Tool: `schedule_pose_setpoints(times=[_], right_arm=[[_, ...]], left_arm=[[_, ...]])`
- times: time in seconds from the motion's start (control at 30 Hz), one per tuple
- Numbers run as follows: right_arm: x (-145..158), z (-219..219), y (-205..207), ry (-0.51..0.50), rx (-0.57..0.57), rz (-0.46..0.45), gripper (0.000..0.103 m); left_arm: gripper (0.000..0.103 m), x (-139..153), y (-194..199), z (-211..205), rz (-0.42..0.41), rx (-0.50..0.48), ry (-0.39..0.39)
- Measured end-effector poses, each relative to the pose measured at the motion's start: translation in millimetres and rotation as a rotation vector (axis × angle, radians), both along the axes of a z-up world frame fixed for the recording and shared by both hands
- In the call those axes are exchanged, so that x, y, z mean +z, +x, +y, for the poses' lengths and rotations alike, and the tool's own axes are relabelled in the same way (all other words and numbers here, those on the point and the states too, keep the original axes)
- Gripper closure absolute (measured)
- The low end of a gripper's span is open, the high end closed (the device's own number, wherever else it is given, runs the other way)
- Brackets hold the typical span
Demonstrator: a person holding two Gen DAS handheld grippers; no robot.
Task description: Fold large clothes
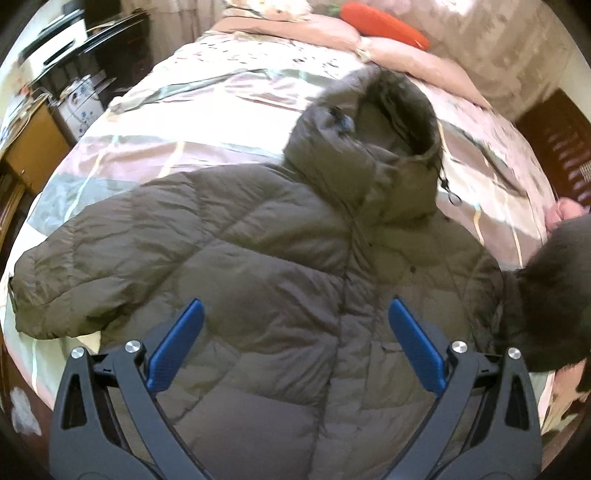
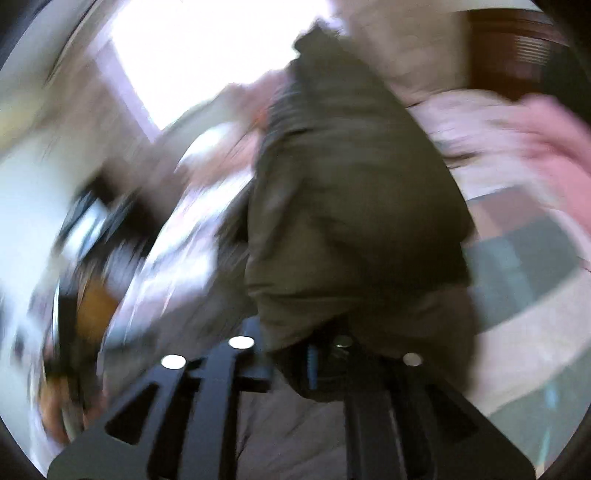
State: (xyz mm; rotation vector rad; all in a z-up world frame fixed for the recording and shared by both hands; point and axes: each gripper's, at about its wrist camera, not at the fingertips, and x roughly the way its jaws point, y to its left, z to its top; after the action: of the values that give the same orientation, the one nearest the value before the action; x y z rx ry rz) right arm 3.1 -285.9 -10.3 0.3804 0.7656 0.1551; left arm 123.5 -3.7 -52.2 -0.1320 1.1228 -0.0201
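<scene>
An olive puffer jacket (image 1: pixel 280 258) lies front up on the bed, its hood (image 1: pixel 388 114) pointing towards the pillows. One sleeve (image 1: pixel 74 269) is spread out to the left. My left gripper (image 1: pixel 295 302) hovers open above the jacket's lower front, and its blue pads (image 1: pixel 177 347) touch nothing. The other sleeve (image 1: pixel 546 295) is lifted, dark and blurred, at the right edge. In the blurred right wrist view this sleeve (image 2: pixel 351 206) stands bunched over my right gripper (image 2: pixel 325 354), which is shut on its fabric. The fingertips are buried in the cloth.
The bed cover (image 1: pixel 184 122) is a pink, white and grey patchwork. An orange carrot-shaped cushion (image 1: pixel 384 22) and pink pillows (image 1: pixel 424 70) lie at the head. A wooden cabinet (image 1: pixel 33 147) and a dark desk (image 1: pixel 74 55) stand to the left of the bed.
</scene>
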Motion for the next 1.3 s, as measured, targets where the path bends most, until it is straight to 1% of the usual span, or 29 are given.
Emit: schedule_pose_setpoints(times=[0.03, 0.07, 0.1, 0.13, 0.2, 0.23, 0.3, 0.37, 0.4, 0.47, 0.53, 0.57, 0.63, 0.7, 0.77, 0.8, 0.83, 0.87, 0.9, 0.97, 1.03, 1.07, 1.1, 1.13, 1.17, 1.2, 1.23, 1.27, 1.3], right_arm=[[-5, 23, 4, -0.012, 0.063, 0.023, 0.051], [-9, 45, 7, -0.037, 0.109, 0.031, 0.042], [-8, 63, 8, -0.068, 0.145, 0.014, 0.029], [-5, 76, 2, -0.085, 0.167, -0.004, 0.022], [-4, 88, 1, -0.089, 0.196, -0.029, 0.014], [-6, 92, 4, -0.066, 0.201, -0.034, 0.013], [-10, 88, 1, -0.024, 0.173, -0.019, 0.013], [-23, 68, 4, -0.007, 0.121, 0.013, 0.013], [-28, 63, -3, 0.016, 0.082, 0.031, 0.013], [-36, 53, 0, 0.067, 0.046, 0.058, 0.013], [-55, 44, 1, 0.03, -0.034, 0.101, 0.013], [-56, 38, 0, 0.026, -0.072, 0.099, 0.013], [-57, 22, -1, 0.077, -0.15, 0.097, 0.013], [-55, -2, -6, 0.198, -0.218, 0.092, 0.013], [-49, -17, -12, 0.259, -0.259, 0.098, 0.013], [-47, -27, -13, 0.262, -0.29, 0.113, 0.013], [-47, -33, -15, 0.253, -0.315, 0.127, 0.013], [-48, -41, -17, 0.243, -0.344, 0.144, 0.013], [-50, -47, -18, 0.234, -0.37, 0.164, 0.013], [-62, -61, -16, 0.218, -0.412, 0.243, 0.013], [-77, -71, -15, 0.225, -0.434, 0.327, 0.013], [-86, -75, -15, 0.24, -0.438, 0.366, 0.013], [-93, -77, -14, 0.25, -0.44, 0.39, 0.013], [-99, -80, -14, 0.259, -0.446, 0.42, 0.013], [-103, -84, -15, 0.264, -0.454, 0.439, 0.013], [-105, -87, -16, 0.269, -0.466, 0.445, 0.013], [-105, -90, -17, 0.274, -0.476, 0.444, 0.013], [-104, -93, -18, 0.278, -0.482, 0.442, 0.013], [-104, -94, -18, 0.282, -0.485, 0.441, 0.013]], left_arm=[[0.002, 0, 0, 8, 0.0, 0.012, -0.001], [0.002, -1, 0, 13, 0.0, 0.017, 0.0], [0.002, -2, 1, 21, 0.0, 0.024, 0.007], [0.002, -4, 1, 27, 0.0, 0.03, 0.016], [0.002, -7, 1, 40, 0.003, 0.053, 0.043], [0.002, -9, 2, 46, 0.009, 0.067, 0.054], [0.002, -11, 2, 55, 0.021, 0.085, 0.053], [0.002, -11, 3, 61, 0.029, 0.094, 0.028], [0.002, -11, 3, 62, 0.031, 0.094, 0.017], [0.002, -12, 4, 61, 0.04, 0.082, -0.012], [0.002, -15, 4, 55, 0.057, 0.058, -0.039], [0.002, -17, 4, 50, 0.064, 0.037, -0.058], [0.002, -21, 4, 40, 0.074, 0.0, -0.086], [0.002, -28, 6, 27, 0.088, -0.05, -0.125], [0.002, -37, 11, 14, 0.101, -0.113, -0.162], [0.002, -45, 14, 3, 0.109, -0.179, -0.174], [0.002, -49, 14, -4, 0.111, -0.213, -0.172], [0.002, -56, 15, -15, 0.11, -0.262, -0.155], [0.002, -59, 16, -22, 0.109, -0.286, -0.14], [0.002, -67, 18, -42, 0.106, -0.356, -0.106], [0.002, -74, 23, -54, 0.111, -0.388, -0.064], [0.002, -77, 26, -54, 0.119, -0.376, -0.045], [0.002, -84, 34, -50, 0.143, -0.34, -0.065], [0.002, -91, 41, -43, 0.176, -0.304, -0.138], [0.002, -98, 46, -37, 0.211, -0.275, -0.216], [0.003, -112, 53, -25, 0.282, -0.222, -0.352], [0.009, -126, 57, -17, 0.349, -0.174, -0.453], [0.018, -134, 57, -13, 0.386, -0.147, -0.5], [0.022, -144, 58, -10, 0.425, -0.125, -0.526]])
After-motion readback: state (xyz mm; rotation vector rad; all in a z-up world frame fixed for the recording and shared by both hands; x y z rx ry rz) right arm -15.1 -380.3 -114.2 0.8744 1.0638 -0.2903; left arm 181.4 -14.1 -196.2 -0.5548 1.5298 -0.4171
